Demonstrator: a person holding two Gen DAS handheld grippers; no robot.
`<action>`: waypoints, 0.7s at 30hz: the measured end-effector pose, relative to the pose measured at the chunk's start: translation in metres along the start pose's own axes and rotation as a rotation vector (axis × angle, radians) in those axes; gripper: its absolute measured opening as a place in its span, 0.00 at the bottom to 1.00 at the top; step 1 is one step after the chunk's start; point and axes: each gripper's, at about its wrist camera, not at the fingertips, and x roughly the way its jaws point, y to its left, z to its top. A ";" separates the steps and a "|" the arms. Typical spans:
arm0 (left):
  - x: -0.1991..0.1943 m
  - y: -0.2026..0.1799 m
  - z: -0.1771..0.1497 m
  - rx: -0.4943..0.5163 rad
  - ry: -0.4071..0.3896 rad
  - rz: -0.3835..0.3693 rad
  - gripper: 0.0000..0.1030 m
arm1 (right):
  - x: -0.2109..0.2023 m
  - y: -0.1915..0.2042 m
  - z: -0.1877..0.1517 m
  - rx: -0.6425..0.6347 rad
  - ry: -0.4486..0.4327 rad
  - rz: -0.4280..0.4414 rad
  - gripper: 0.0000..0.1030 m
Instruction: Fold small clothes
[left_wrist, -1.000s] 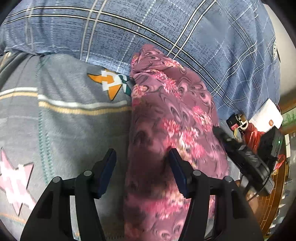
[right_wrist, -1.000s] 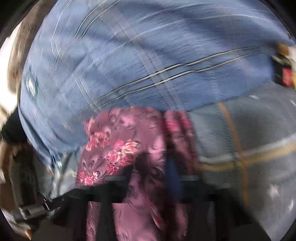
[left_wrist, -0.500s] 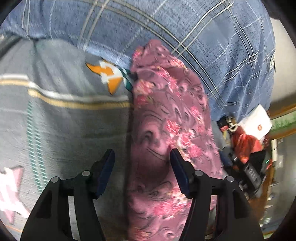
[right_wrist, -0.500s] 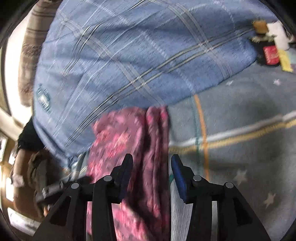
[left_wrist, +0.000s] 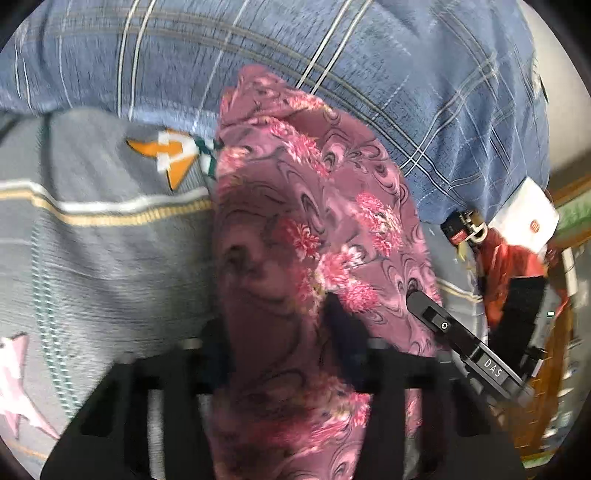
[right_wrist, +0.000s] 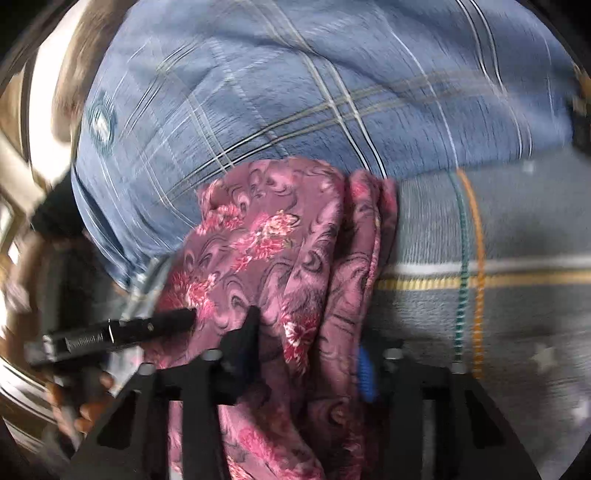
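A maroon garment with pink flowers (left_wrist: 306, 229) lies bunched lengthwise on a grey blanket, against a blue plaid cover. My left gripper (left_wrist: 280, 343) is open, its jaws straddling the garment's near part with cloth between them. The right gripper's finger (left_wrist: 458, 339) shows at the garment's right edge. In the right wrist view the same garment (right_wrist: 280, 251) runs between the open jaws of my right gripper (right_wrist: 306, 354). The left gripper's finger (right_wrist: 147, 328) presses in from the left.
The grey blanket (left_wrist: 92, 258) with yellow and white stripes and star shapes spreads left. The blue plaid cover (left_wrist: 332, 55) is behind. A white box (left_wrist: 524, 218), red bag and black items crowd the right edge by a wooden frame.
Both grippers have pushed forward and down over the garment, so cloth now sits deeper between each pair of jaws. The views are blurred by motion.
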 end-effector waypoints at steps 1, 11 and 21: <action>-0.005 -0.004 -0.001 0.013 -0.016 0.014 0.22 | -0.003 0.004 0.000 -0.005 -0.011 -0.019 0.29; -0.071 -0.022 -0.030 0.072 -0.135 0.041 0.19 | -0.064 0.072 -0.022 -0.112 -0.150 -0.118 0.26; -0.144 0.009 -0.074 0.085 -0.179 0.100 0.19 | -0.081 0.148 -0.073 -0.156 -0.187 -0.092 0.27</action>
